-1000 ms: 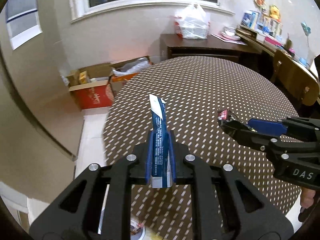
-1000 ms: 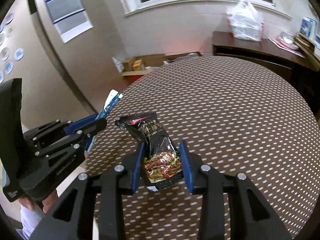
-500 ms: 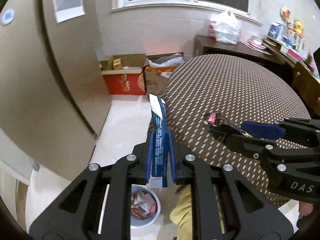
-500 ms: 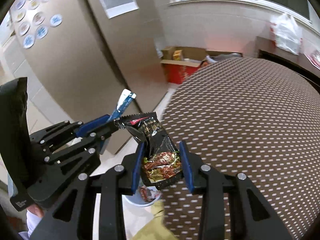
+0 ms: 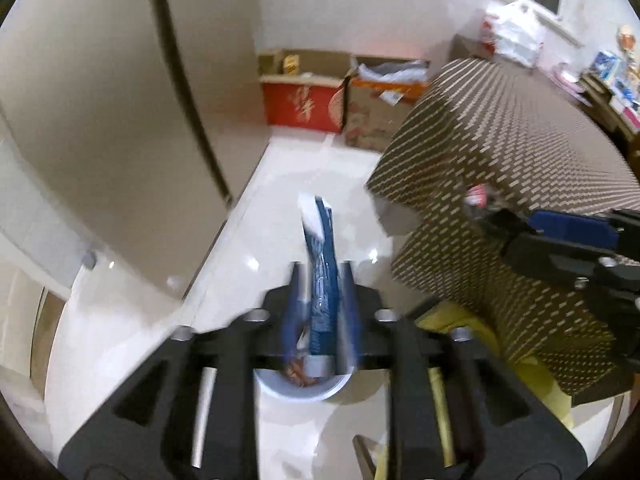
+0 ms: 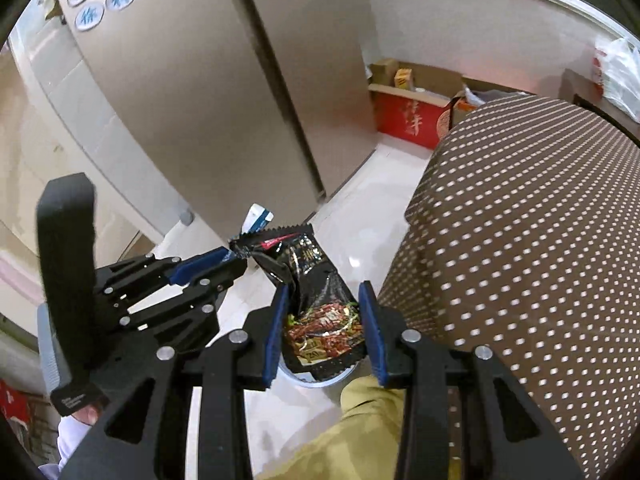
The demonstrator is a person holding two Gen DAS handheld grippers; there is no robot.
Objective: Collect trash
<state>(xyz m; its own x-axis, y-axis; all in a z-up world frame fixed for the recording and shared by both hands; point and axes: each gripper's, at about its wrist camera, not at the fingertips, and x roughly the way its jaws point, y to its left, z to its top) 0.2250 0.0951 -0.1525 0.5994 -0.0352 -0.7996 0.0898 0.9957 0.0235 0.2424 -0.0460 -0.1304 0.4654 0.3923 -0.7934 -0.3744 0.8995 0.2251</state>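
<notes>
Black snack wrapper [image 6: 320, 304], print too small to read, clamped in right gripper [image 6: 322, 320] jaws above white bin [image 6: 320, 378] on pale tiled floor [image 5: 280, 208]. Left gripper [image 5: 320, 304] jaws just parting, blue wrapper [image 5: 320, 264] loose between them. Brown dotted counter [image 6: 520, 240] alongside; red carton [image 5: 300, 106] with pale characters by the wall.

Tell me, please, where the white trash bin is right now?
The white trash bin sits on the floor directly beneath the left gripper, partly hidden by it, left of the tablecloth; the right wrist view shows it under the black snack packet.
</notes>
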